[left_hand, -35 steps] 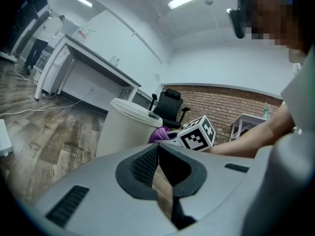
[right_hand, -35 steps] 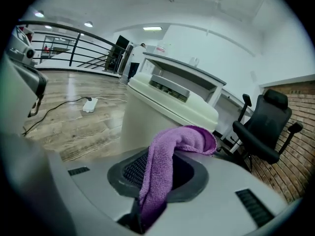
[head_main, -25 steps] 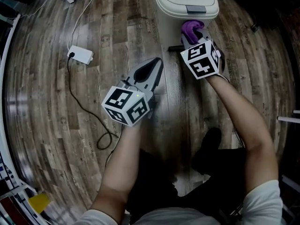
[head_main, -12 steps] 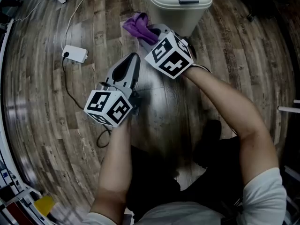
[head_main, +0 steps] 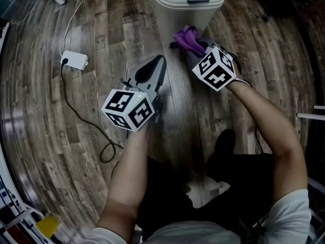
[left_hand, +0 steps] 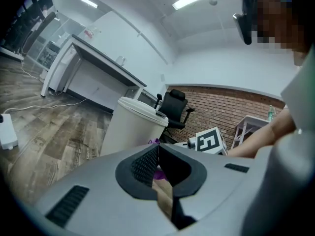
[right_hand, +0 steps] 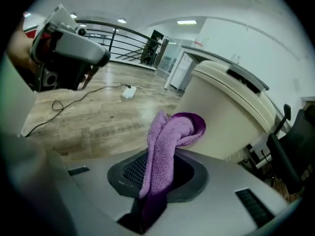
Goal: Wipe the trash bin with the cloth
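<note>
The cream trash bin (head_main: 185,4) stands lid-shut on the wood floor ahead of me. My right gripper (head_main: 197,49) is shut on the purple cloth (head_main: 186,37) and presses it against the lower front of the bin. In the right gripper view the cloth (right_hand: 167,146) stands up folded from between the jaws, with the bin (right_hand: 231,112) just behind it. My left gripper (head_main: 158,61) hovers to the left of the cloth, a short way from the bin, shut and holding nothing. The left gripper view shows the bin (left_hand: 132,127) beyond its closed tips.
A white power box (head_main: 73,60) with a black cable lies on the floor at left. The person's dark shoe (head_main: 222,151) is below the grippers. A black office chair (left_hand: 174,107) and a long desk (left_hand: 98,68) stand behind the bin.
The right gripper carried the cloth left across the bin's front, then back right to its middle. The left gripper shifted slightly and stayed shut.
</note>
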Demonstrator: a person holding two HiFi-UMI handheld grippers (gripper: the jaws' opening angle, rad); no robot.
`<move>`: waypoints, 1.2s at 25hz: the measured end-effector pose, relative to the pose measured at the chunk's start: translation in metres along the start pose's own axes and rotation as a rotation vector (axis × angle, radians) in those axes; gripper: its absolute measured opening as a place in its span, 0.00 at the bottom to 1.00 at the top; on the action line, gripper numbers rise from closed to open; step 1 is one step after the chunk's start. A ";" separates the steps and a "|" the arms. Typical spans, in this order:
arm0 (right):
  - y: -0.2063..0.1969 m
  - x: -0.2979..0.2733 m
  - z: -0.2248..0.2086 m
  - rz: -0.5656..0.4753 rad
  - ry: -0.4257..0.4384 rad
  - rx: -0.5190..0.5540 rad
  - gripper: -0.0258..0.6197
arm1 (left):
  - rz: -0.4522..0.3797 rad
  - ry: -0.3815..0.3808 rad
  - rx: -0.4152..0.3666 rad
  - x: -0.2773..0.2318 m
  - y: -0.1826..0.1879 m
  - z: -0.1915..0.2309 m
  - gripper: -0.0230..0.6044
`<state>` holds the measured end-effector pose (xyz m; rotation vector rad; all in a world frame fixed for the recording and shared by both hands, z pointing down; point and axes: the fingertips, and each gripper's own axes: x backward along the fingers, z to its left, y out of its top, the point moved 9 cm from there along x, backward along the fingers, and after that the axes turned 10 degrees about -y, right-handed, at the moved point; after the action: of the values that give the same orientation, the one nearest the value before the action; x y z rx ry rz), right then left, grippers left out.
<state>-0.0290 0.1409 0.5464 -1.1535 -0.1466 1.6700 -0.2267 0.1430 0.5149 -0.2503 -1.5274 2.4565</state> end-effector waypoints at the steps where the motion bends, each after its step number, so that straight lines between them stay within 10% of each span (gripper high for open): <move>1: -0.014 0.002 -0.008 0.034 -0.014 -0.005 0.16 | 0.003 -0.009 0.005 -0.006 -0.002 -0.002 0.04; 10: -0.093 0.003 -0.096 0.262 -0.206 -0.201 0.16 | 0.045 -0.066 0.033 -0.038 -0.016 -0.012 0.04; 17: -0.093 -0.017 -0.110 0.207 -0.306 -0.439 0.16 | 0.090 -0.068 0.019 -0.037 -0.019 -0.013 0.04; 30: -0.050 -0.035 -0.077 0.104 -0.329 -0.349 0.16 | 0.098 -0.039 0.018 -0.021 -0.015 -0.007 0.04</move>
<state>0.0607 0.1030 0.5567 -1.1439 -0.6147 1.9719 -0.2035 0.1494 0.5263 -0.2814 -1.5433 2.5636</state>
